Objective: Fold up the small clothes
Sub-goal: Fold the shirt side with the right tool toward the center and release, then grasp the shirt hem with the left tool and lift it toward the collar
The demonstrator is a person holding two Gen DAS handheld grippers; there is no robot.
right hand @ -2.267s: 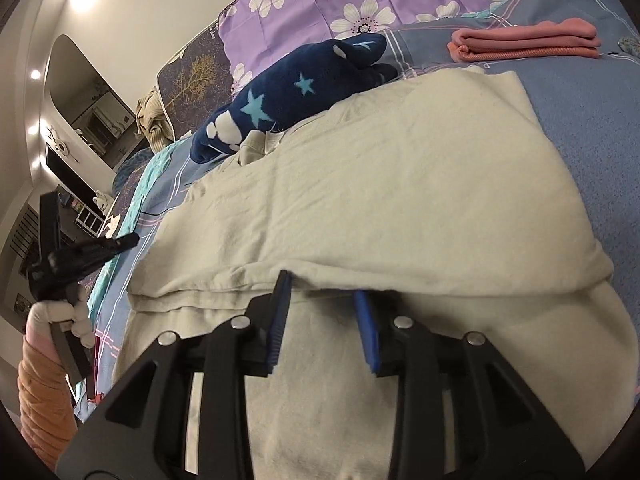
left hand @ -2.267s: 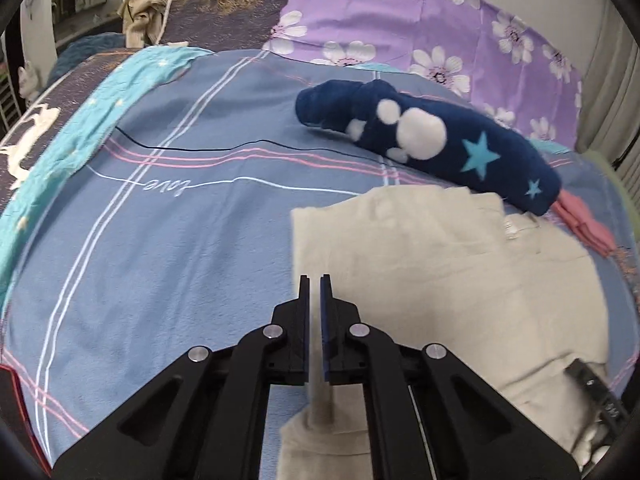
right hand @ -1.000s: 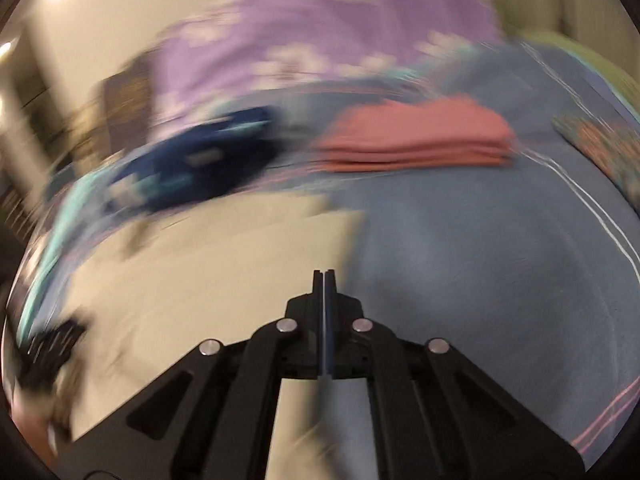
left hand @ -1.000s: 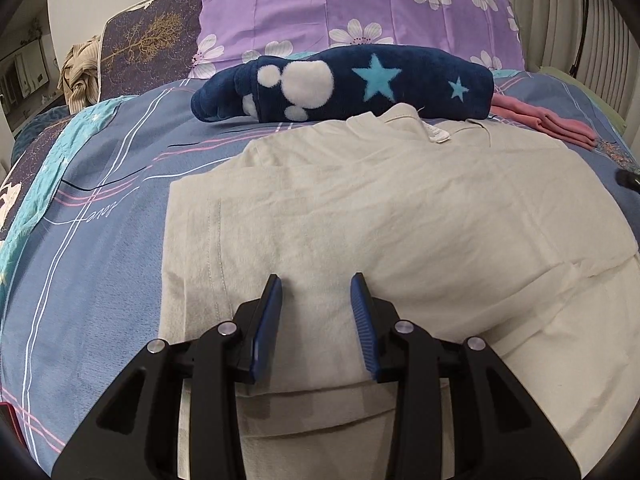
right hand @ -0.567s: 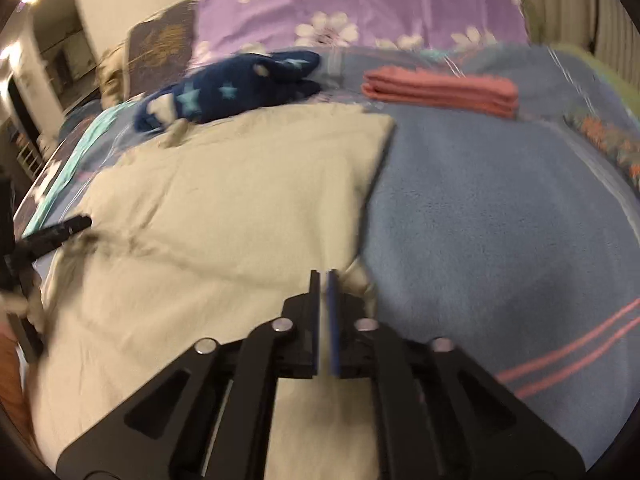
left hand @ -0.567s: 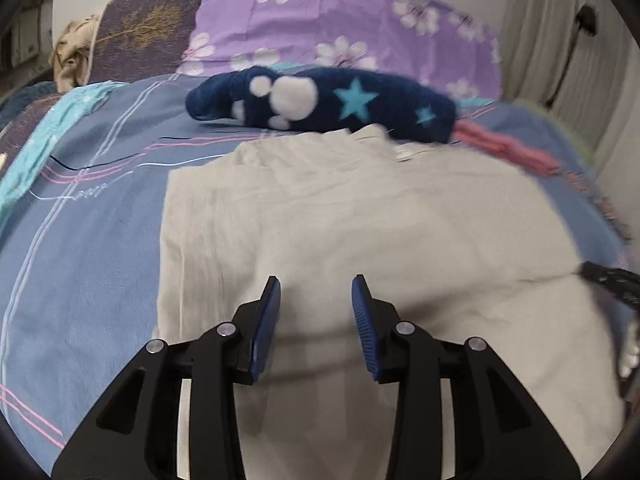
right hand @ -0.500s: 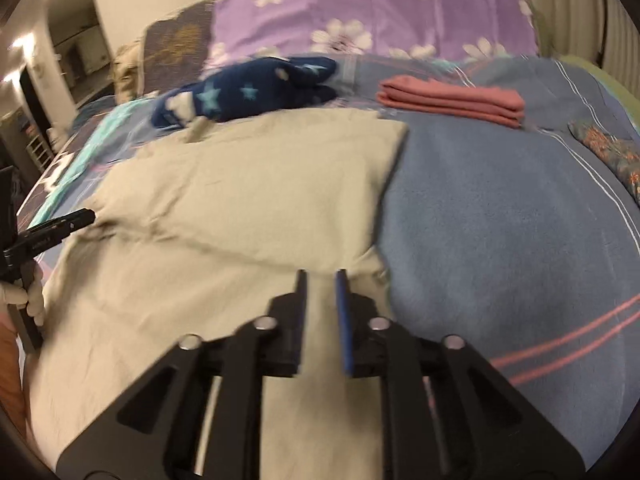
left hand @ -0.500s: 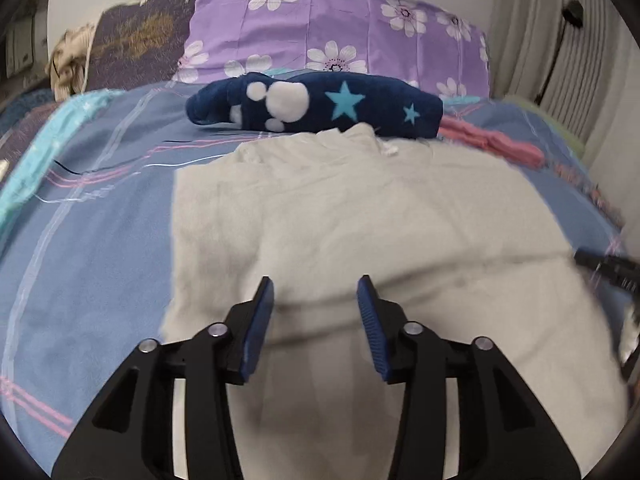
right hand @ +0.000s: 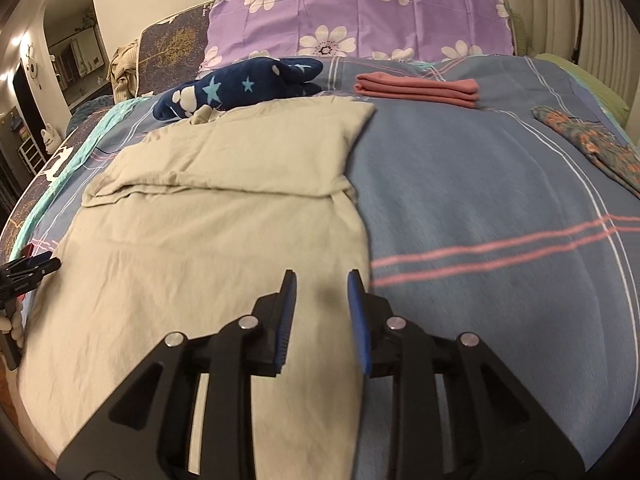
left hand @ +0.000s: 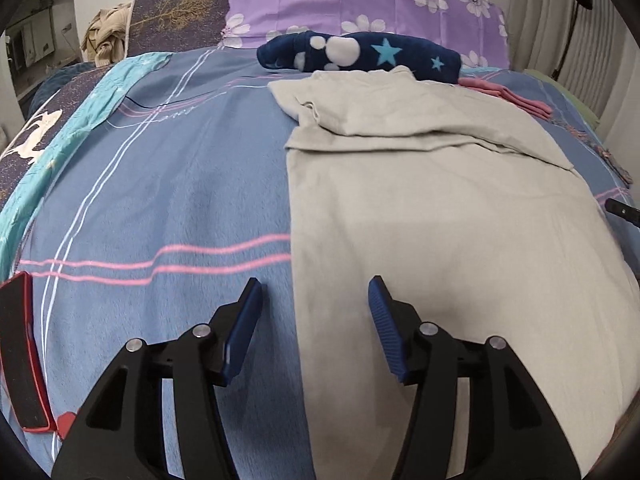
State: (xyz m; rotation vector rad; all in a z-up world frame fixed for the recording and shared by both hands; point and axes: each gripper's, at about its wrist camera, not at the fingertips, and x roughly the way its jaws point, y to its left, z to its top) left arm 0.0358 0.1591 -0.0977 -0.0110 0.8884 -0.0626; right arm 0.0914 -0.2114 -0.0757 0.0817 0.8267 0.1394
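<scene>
**Two grippers spread wide over a half-folded beige shirt**

Both grippers hang just above the near end of the beige shirt (left hand: 432, 200), and neither has hold of anything. The left gripper (left hand: 314, 328) has its fingers released and spread wide, straddling the shirt's left edge, so one blue pad is over the blue bedspread (left hand: 168, 184) and the other is over the cloth. The right gripper (right hand: 322, 312) is also released, with a narrower gap, sitting over the shirt's right edge where it meets the bedspread.

The shirt lies flat on the bed, running lengthwise away from the cameras. Its far part is doubled over on itself, so there's a second layer on top with a visible fold edge crossing the width. The near part is a single smooth layer with a few light wrinkles.

Other stuff on the bed: a navy plush toy (right hand: 240, 84) with stars and white spots lying just past the shirt's far end, a folded pink cloth (right hand: 420, 88) to the right of it, a purple flowered pillow (right hand: 360, 12) at the head, and a patterned cloth (right hand: 592, 140) at the far right. A red-edged phone (left hand: 20, 352) lies at the left near the left gripper.
</scene>
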